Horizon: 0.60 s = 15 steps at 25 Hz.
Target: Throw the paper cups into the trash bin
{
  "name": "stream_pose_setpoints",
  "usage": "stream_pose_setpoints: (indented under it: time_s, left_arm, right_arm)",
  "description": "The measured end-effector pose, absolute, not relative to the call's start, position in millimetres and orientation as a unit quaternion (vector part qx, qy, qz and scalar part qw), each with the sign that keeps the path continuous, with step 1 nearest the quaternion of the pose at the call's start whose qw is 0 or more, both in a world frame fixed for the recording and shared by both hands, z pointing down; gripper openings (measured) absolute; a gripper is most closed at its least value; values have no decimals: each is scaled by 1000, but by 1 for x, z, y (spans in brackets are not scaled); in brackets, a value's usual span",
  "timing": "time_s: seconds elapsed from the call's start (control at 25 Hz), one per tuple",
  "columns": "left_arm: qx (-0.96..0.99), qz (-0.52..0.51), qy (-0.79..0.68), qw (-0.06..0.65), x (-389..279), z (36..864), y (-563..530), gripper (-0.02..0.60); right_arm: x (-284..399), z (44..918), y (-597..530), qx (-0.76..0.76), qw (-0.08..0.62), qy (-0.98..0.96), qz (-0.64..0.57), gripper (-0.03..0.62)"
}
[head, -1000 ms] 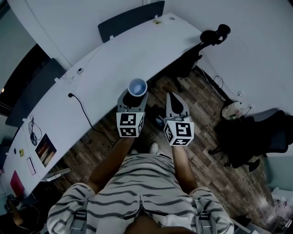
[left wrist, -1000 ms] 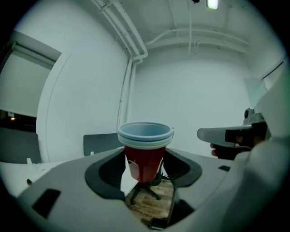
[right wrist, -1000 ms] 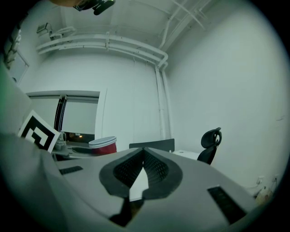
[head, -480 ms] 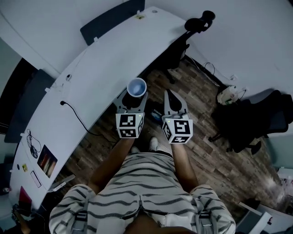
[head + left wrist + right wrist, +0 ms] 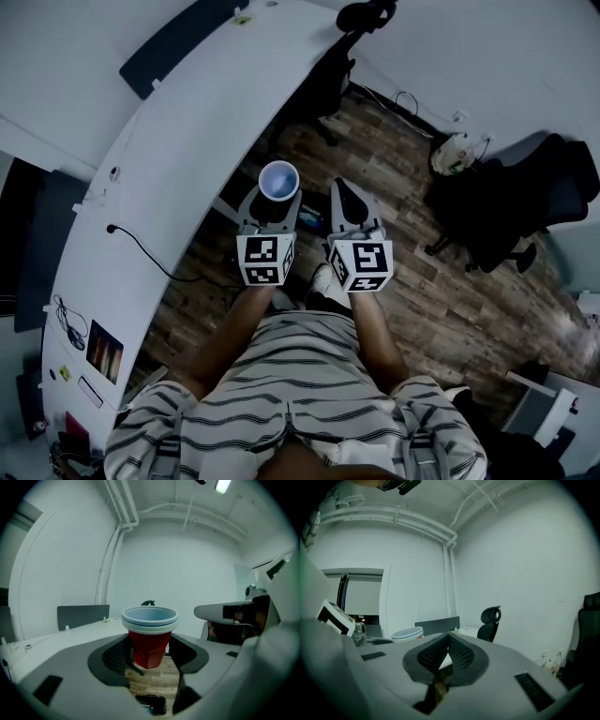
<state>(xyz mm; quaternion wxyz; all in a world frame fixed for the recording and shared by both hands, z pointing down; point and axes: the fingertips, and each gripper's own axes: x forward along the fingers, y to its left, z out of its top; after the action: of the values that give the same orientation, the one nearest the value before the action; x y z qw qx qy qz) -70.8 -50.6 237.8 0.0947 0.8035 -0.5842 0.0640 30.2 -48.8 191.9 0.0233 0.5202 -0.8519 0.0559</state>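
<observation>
Nested paper cups point(image 5: 278, 179) point(image 5: 150, 632), red below pale stacked rims, stand upright between the jaws of the left tool point(image 5: 277, 190) point(image 5: 149, 652). The tool is clamped on the cups' red sides above the wooden floor point(image 5: 403, 277), just beside the curved white bench point(image 5: 187, 141). Close alongside, the right tool point(image 5: 345, 195) point(image 5: 449, 641) has its jaws pressed together, empty. A dark office chair point(image 5: 511, 211) stands well apart.
</observation>
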Motion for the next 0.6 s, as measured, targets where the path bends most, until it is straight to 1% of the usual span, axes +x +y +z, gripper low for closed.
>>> stream_pose_setpoints:
  time_s: [0.6]
  left_arm:
    - [834, 117, -522, 131, -1, 290, -59, 279]
  right_arm:
    - [94, 237, -51, 564, 51, -818, 95, 11]
